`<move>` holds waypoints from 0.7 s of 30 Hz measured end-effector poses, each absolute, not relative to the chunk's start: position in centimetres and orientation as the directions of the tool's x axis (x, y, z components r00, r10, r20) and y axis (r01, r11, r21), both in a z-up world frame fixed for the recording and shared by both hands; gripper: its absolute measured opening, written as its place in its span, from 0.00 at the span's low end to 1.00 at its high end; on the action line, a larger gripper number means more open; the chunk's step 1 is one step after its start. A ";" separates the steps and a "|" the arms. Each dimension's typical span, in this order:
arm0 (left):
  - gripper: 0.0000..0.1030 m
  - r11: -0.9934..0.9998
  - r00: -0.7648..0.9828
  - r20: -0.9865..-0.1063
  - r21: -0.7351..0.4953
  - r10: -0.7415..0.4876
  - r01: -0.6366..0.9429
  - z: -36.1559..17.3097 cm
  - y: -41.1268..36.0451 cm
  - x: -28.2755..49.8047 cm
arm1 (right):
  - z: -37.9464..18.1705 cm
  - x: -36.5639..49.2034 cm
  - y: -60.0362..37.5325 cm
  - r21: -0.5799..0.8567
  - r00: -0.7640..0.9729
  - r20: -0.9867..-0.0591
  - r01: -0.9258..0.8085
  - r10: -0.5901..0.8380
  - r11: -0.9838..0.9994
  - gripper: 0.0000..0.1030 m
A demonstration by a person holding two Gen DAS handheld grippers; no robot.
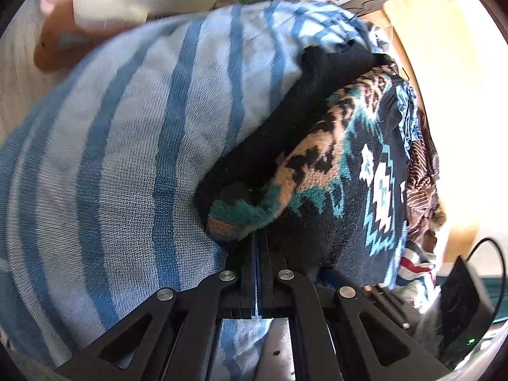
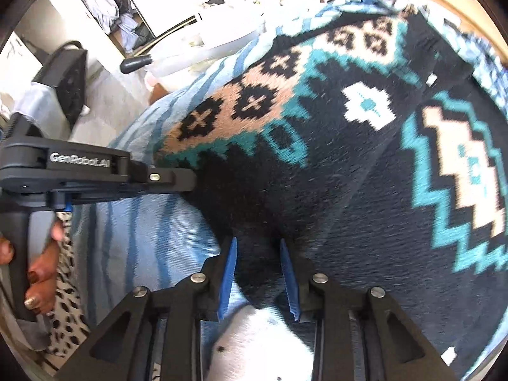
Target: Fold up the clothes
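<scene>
A black knit garment with teal, tan and white patterns lies over a blue-and-white striped cloth. My left gripper is shut, and its tips are buried in a rolled fold of the knit's edge. The right wrist view shows the same left gripper from the side, reaching into the black edge of the knit garment. My right gripper points steeply down at the knit's lower edge. Its blue pads stand apart with black fabric between them, not pinched. The striped cloth spreads to the left.
A hand holds the left gripper's handle above a leopard-print fabric. More crumpled clothes pile up at the knit's right side on a light wooden surface. A black device with a cable sits at the lower right.
</scene>
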State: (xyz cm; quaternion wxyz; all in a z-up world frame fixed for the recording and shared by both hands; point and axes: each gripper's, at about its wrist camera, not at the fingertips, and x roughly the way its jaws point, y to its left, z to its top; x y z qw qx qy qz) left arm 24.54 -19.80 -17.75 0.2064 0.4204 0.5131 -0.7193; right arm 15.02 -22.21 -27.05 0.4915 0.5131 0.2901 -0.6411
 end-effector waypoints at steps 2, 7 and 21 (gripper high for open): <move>0.03 -0.488 -0.543 -0.837 -0.503 0.071 0.713 -16.4 -18.8 23.7 | -26.6 14.6 -21.6 0.067 -0.059 -0.945 0.928 -0.321 -0.366 0.45; 0.03 -0.699 -0.523 -0.852 -0.378 0.006 0.607 -13.7 -15.9 21.3 | -25.7 14.7 -19.4 0.118 -0.066 -0.939 0.861 -0.339 -0.495 0.52; 0.03 -0.777 -0.349 -0.933 -0.285 0.090 0.562 -16.6 -11.7 18.1 | -27.4 9.3 -9.2 0.152 -0.050 -0.963 0.708 -0.264 -0.689 0.64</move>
